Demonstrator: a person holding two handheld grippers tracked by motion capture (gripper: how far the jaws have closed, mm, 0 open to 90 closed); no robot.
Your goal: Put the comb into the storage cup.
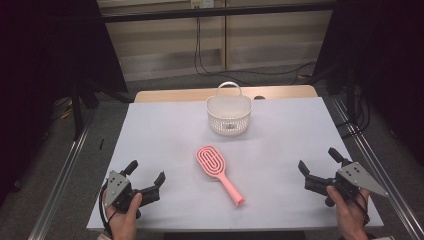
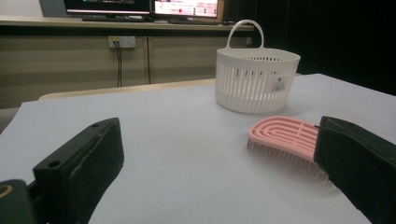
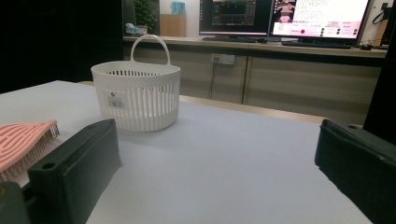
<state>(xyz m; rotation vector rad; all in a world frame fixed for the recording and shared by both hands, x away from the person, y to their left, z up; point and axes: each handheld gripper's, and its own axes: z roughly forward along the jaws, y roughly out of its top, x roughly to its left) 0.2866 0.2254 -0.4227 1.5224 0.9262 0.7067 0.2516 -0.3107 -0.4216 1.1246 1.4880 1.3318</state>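
- Both handheld grippers sit at the near edge of the white table: the left gripper at the near left corner and the right gripper at the near right, each with its 2 black jaws spread wide and nothing between them.
- Between them, near the table's middle, a pink hairbrush lies flat, touched by neither tool.
- Its long axis runs diagonally in the high view: the oval head points toward the far left, the handle toward the near right.
- Beyond the brush head, well apart from it, a white slotted basket stands upright near the far edge, its loop handle up.
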